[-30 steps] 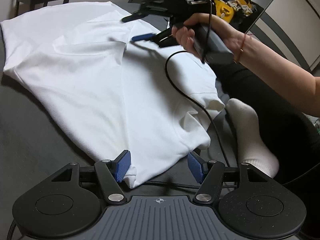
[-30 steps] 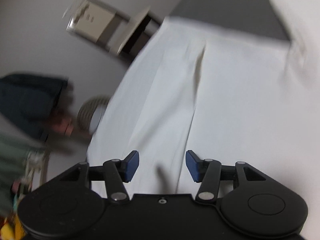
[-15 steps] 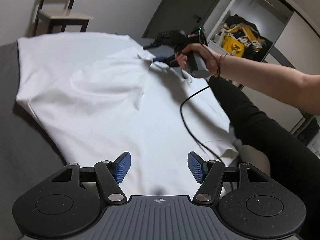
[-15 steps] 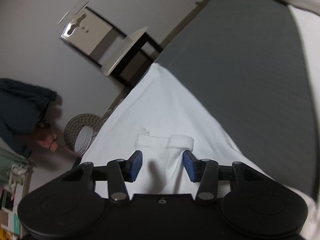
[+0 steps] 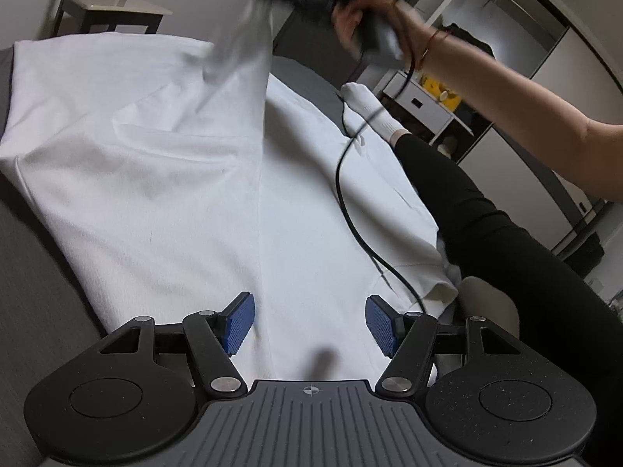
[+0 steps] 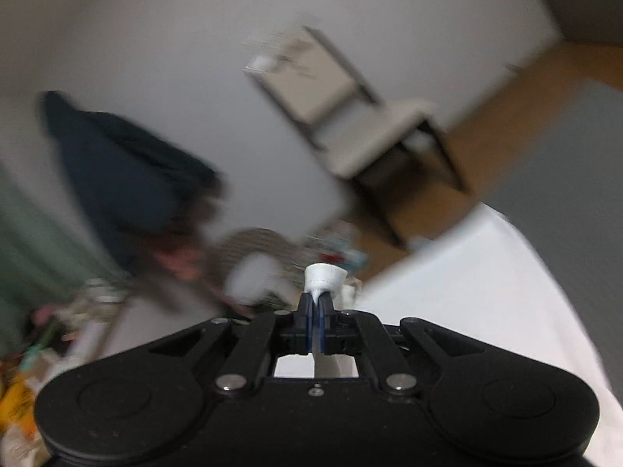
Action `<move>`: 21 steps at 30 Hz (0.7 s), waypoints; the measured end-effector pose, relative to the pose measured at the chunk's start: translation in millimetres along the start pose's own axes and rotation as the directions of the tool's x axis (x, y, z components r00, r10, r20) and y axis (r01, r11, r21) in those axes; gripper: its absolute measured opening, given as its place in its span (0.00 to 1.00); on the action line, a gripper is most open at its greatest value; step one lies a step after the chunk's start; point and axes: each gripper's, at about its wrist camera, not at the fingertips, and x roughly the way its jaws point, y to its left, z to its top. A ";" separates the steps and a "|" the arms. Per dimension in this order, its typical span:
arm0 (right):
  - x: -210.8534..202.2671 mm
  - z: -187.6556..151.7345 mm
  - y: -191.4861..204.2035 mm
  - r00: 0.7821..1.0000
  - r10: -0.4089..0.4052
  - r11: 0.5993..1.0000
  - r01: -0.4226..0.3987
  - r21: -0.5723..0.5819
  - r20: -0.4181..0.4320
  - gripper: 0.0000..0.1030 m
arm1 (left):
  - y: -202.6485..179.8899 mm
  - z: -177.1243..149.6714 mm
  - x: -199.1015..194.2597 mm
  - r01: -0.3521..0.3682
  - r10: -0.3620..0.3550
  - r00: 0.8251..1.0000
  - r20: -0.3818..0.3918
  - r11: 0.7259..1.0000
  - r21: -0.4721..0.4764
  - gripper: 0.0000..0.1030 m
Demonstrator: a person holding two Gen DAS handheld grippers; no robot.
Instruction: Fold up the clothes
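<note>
White shirt (image 5: 187, 179) spread across grey bed (image 5: 35, 311), one far corner lifted clear. Right gripper (image 6: 318, 305) clamped on small fold of that cloth, raised above far side of bed. Left gripper (image 5: 309, 325) wide apart, empty, low over shirt's near edge. Black cable (image 5: 350, 210) trails across cloth. Fabric looks thin, light, limp: likely to sag and drape from any single hold. Best grip judged at hems or corners, pinching doubled edge.
</note>
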 end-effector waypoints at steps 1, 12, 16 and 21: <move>-3.1 2.6 5.3 1.000 0.007 1.000 -0.006 -0.026 0.014 0.03 | -0.7 0.0 0.1 0.003 -0.003 1.000 -0.004 1.000 0.000 0.61; 33.9 -31.1 -118.0 0.924 -0.351 0.919 0.371 0.135 -0.151 0.03 | -4.0 -2.9 4.3 0.029 -0.029 0.999 -0.027 1.000 0.011 0.61; 34.4 -34.3 -124.6 0.923 -0.346 0.919 0.369 0.137 -0.167 0.03 | 1.1 -2.6 0.3 0.043 -0.043 0.999 -0.029 0.999 0.002 0.61; 24.1 -33.2 -122.0 0.917 -0.354 0.915 0.380 0.133 -0.183 0.21 | 3.6 -4.0 -1.6 0.090 -0.091 0.994 -0.060 0.996 -0.023 0.61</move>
